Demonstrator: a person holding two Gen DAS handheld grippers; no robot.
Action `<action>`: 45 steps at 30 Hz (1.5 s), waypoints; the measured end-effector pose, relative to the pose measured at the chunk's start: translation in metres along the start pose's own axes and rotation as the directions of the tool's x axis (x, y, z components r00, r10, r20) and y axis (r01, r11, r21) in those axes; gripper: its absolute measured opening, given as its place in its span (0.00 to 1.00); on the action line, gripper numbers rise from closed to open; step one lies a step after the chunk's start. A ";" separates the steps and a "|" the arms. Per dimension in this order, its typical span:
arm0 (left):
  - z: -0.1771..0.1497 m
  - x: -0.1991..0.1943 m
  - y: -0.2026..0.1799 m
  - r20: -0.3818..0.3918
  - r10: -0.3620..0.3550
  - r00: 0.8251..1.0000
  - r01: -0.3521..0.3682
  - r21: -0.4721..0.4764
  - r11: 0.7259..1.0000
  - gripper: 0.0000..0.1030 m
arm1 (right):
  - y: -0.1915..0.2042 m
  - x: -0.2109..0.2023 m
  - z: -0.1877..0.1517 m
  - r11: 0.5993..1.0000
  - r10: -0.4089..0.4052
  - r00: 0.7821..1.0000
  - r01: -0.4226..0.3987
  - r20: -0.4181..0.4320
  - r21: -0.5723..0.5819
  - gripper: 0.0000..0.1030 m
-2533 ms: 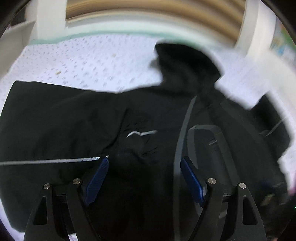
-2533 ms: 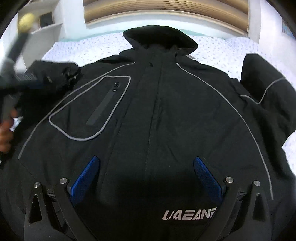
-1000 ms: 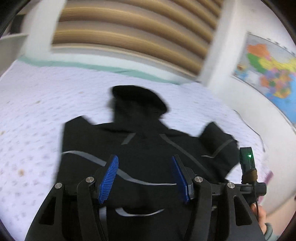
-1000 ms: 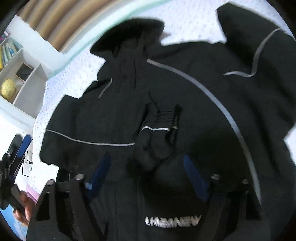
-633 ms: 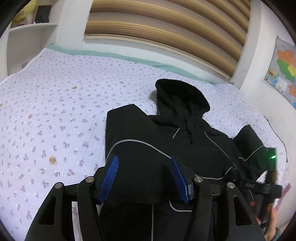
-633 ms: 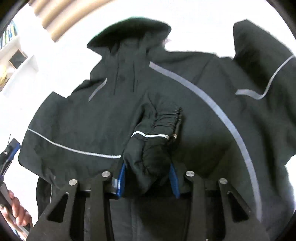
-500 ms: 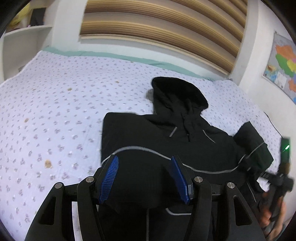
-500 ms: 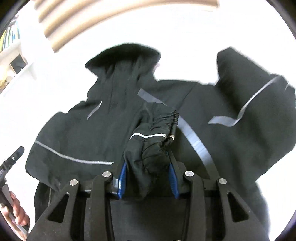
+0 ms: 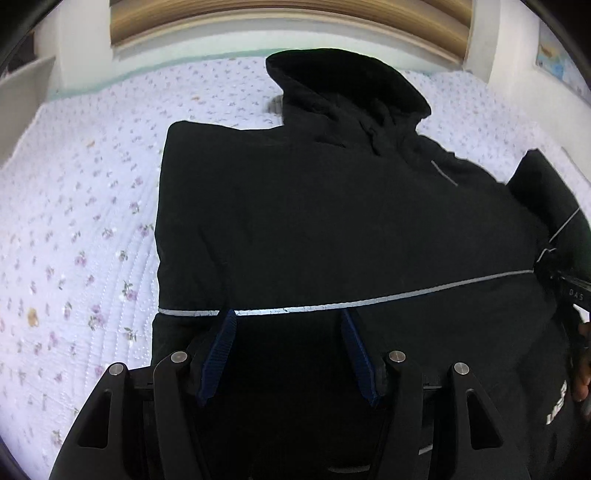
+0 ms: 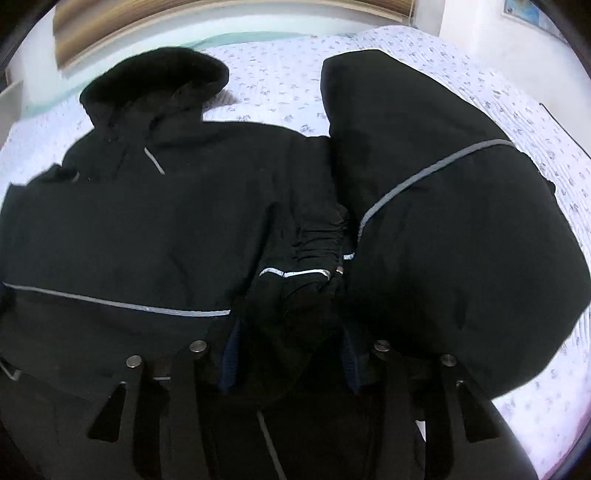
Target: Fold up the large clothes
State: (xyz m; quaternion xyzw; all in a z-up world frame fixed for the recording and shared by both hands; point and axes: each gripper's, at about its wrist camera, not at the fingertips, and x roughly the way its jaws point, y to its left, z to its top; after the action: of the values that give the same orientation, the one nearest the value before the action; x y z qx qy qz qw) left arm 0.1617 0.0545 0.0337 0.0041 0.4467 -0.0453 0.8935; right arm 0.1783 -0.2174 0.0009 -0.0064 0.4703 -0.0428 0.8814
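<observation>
A black hooded jacket [image 9: 332, 221] with grey reflective piping lies on the bed, hood toward the headboard. Its left sleeve is folded across the chest. My left gripper [image 9: 290, 354] is open low over the folded sleeve, its blue pads apart. In the right wrist view the jacket [image 10: 147, 229] fills the frame. My right gripper [image 10: 291, 354] is shut on the sleeve cuff [image 10: 299, 280], near the jacket's middle. The right sleeve [image 10: 443, 221] bulges up beside it.
The bed has a white quilt with small flowers [image 9: 92, 221], bare to the left of the jacket and beyond the hood. A wooden slatted headboard [image 9: 288, 22] and wall stand behind. The other hand-held gripper [image 9: 569, 291] shows at the right edge.
My right gripper closed on the sleeve cuff and carried it right toward the right sleeve. My left gripper came down closer over the folded left sleeve.
</observation>
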 end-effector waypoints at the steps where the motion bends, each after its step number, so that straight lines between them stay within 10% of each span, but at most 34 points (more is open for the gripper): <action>1: -0.001 0.001 0.001 0.003 -0.002 1.000 0.002 -0.003 1.000 0.59 | 0.001 -0.001 0.000 1.000 -0.014 1.000 0.014 0.005 -0.006 0.46; 7: -0.002 -0.018 -0.004 0.023 -0.027 0.999 0.027 0.005 1.000 0.59 | -0.011 -0.024 0.004 0.999 0.030 1.000 -0.030 0.002 0.032 0.51; 11: 0.000 -0.057 -0.008 0.114 -0.134 0.984 0.134 0.004 0.991 0.59 | -0.002 -0.082 0.002 0.995 0.094 0.984 -0.097 0.149 0.012 0.75; 14: 0.001 -0.056 -0.011 0.112 -0.118 0.987 0.120 -0.007 0.993 0.59 | 0.026 -0.105 0.006 0.991 0.124 0.973 -0.112 0.196 -0.072 0.75; 19: -0.012 -0.009 -0.007 0.007 -0.075 0.997 0.075 -0.040 0.996 0.59 | 0.055 -0.033 -0.014 0.990 0.074 0.997 -0.075 -0.016 -0.120 0.75; 29: -0.008 -0.012 -0.023 0.025 0.027 0.999 -0.027 0.030 0.999 0.62 | 0.046 -0.034 -0.033 0.986 0.150 0.988 -0.146 0.046 -0.079 0.78; 37: 0.018 -0.084 -0.077 0.140 -0.120 0.983 0.106 0.102 0.989 0.61 | -0.048 -0.147 -0.035 0.931 0.340 0.911 -0.361 0.234 0.053 0.79; 45: 0.049 -0.048 -0.197 0.083 -0.236 0.968 0.219 0.174 0.960 0.62 | -0.190 -0.162 -0.028 0.943 0.124 0.951 -0.202 0.283 0.265 0.79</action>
State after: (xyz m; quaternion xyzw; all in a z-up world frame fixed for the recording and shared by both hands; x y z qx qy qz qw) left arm 0.1550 -0.1406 0.1081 0.0238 0.3924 -0.1845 0.9008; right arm 0.0527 -0.3922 0.1293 0.1572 0.3367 -0.0365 0.9277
